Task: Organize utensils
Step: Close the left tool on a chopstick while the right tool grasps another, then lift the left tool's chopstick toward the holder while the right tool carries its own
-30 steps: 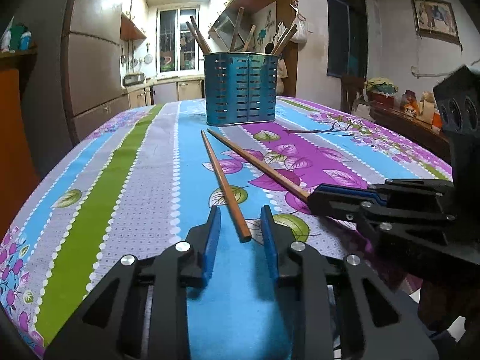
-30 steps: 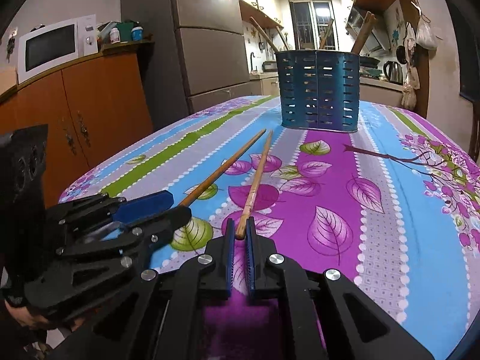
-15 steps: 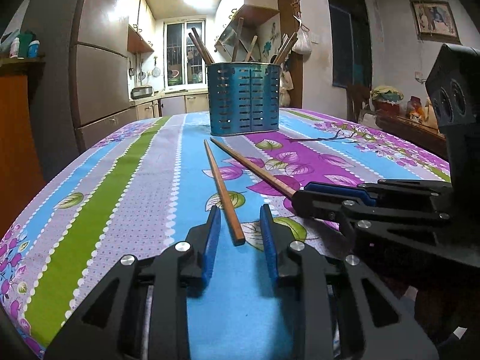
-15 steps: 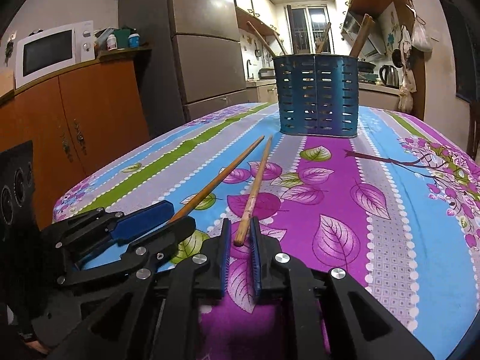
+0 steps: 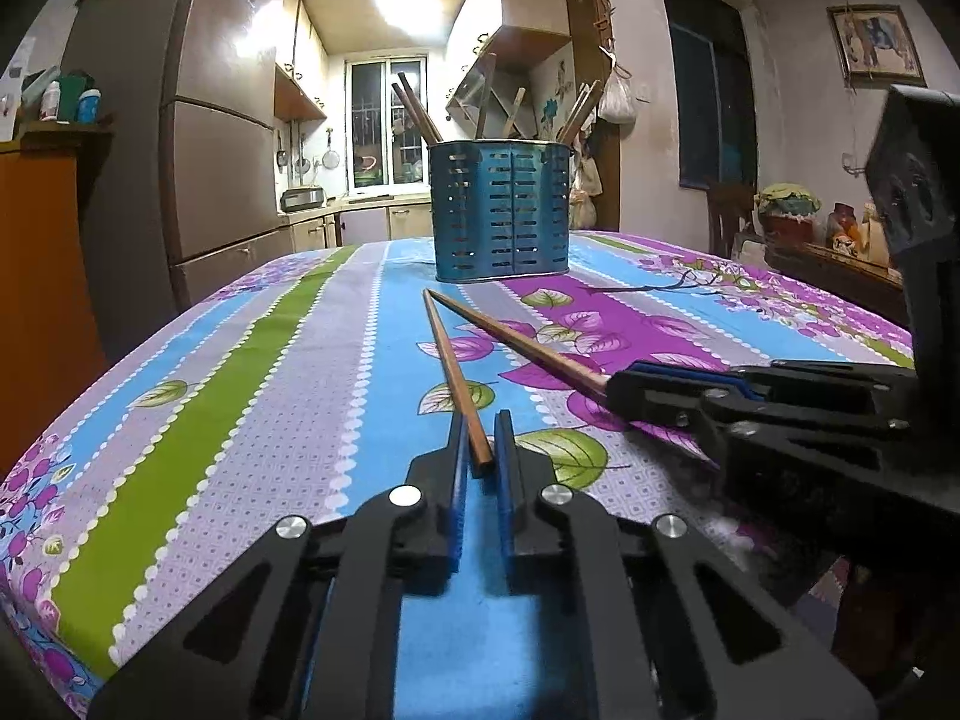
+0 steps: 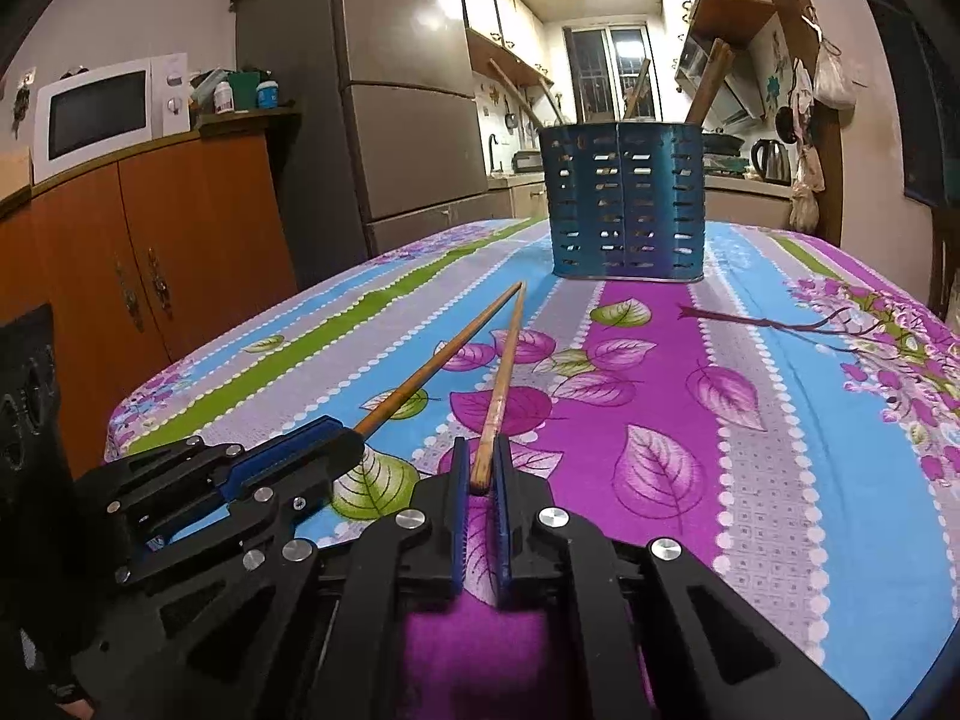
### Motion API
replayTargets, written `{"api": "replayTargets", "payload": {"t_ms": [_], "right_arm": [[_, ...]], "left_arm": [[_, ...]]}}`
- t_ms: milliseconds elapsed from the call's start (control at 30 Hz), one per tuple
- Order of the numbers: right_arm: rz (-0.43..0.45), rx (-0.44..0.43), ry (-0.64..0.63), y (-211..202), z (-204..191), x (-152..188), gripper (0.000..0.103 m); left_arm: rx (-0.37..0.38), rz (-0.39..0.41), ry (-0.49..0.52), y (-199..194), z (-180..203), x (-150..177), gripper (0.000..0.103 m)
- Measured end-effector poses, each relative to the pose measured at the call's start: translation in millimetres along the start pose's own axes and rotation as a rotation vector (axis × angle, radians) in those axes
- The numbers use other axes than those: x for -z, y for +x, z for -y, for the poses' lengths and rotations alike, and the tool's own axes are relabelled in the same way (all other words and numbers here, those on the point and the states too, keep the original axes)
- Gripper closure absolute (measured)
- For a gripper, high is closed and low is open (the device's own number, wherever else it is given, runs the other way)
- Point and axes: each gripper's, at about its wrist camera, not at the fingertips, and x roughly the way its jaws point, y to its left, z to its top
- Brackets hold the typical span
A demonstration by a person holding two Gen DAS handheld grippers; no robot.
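Observation:
Two brown wooden chopsticks lie on the flowered tablecloth, their far tips nearly meeting in front of a blue slotted utensil holder (image 5: 500, 213) that holds several wooden sticks. My left gripper (image 5: 480, 450) is shut on the near end of the left chopstick (image 5: 450, 369). My right gripper (image 6: 480, 471) is shut on the near end of the right chopstick (image 6: 503, 381). The right gripper also shows in the left wrist view (image 5: 624, 387). The left gripper shows in the right wrist view (image 6: 342, 450). The holder shows in the right wrist view (image 6: 624, 204).
The tablecloth (image 5: 252, 396) covers a table whose near and left edges drop away. An orange cabinet (image 6: 180, 252) with a microwave (image 6: 102, 114) stands left, a fridge (image 6: 396, 102) behind it. A dark sideboard with jars (image 5: 834, 240) stands right.
My left jaws have closed from a wide gap onto the left chopstick's near end. Both grippers sit lower and closer to the table; the right stays clamped on its chopstick.

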Motion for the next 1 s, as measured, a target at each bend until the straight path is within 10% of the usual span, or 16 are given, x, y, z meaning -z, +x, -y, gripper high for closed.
{"api": "replayTargets", "payload": {"t_ms": [500, 1000], "right_arm": [[0.224, 0.044, -0.116, -94, 3, -71, 0.096], [0.203, 0.004, -0.135, -61, 43, -160, 0.096]], "left_arm": [[-0.015, 0.252, 0.052, -38, 2, -79, 0.097], [-0.016, 0.321, 0.114, -13, 14, -146, 0.098]]}}
